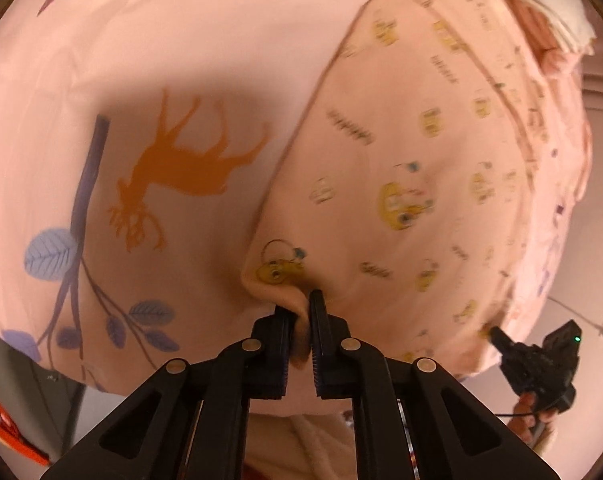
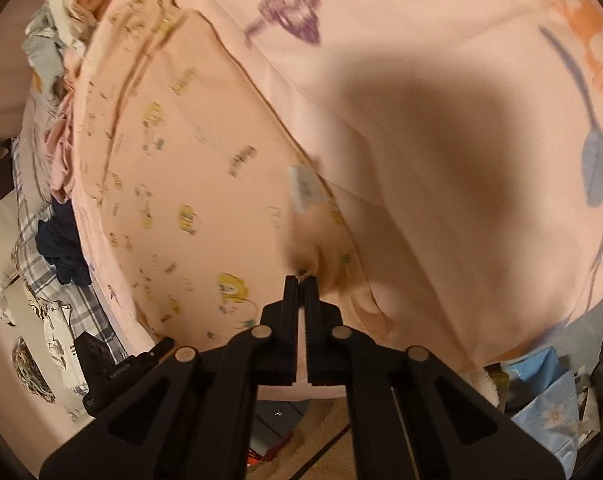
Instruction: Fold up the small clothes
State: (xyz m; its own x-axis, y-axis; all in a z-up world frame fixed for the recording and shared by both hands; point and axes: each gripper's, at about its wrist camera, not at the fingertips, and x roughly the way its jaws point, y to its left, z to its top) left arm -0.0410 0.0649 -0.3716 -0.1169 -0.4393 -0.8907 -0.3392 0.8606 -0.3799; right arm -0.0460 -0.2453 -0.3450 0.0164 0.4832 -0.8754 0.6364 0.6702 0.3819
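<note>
Pinched between the closed fingers of the left gripper [image 1: 299, 306] and right gripper [image 2: 300, 280], the printed pink garment [image 1: 401, 152] spreads forward from both, its near edge running gripper to gripper over the bedsheet [image 1: 181, 60].

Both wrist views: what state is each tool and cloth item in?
Left tool: shut on the printed garment's edge.
Right tool: shut on the same garment.
Printed garment: spread on the sheet, pinched at two points.
Deer-print sheet: lying flat beneath.
Clothes pile: crumpled, unfolded.
</note>
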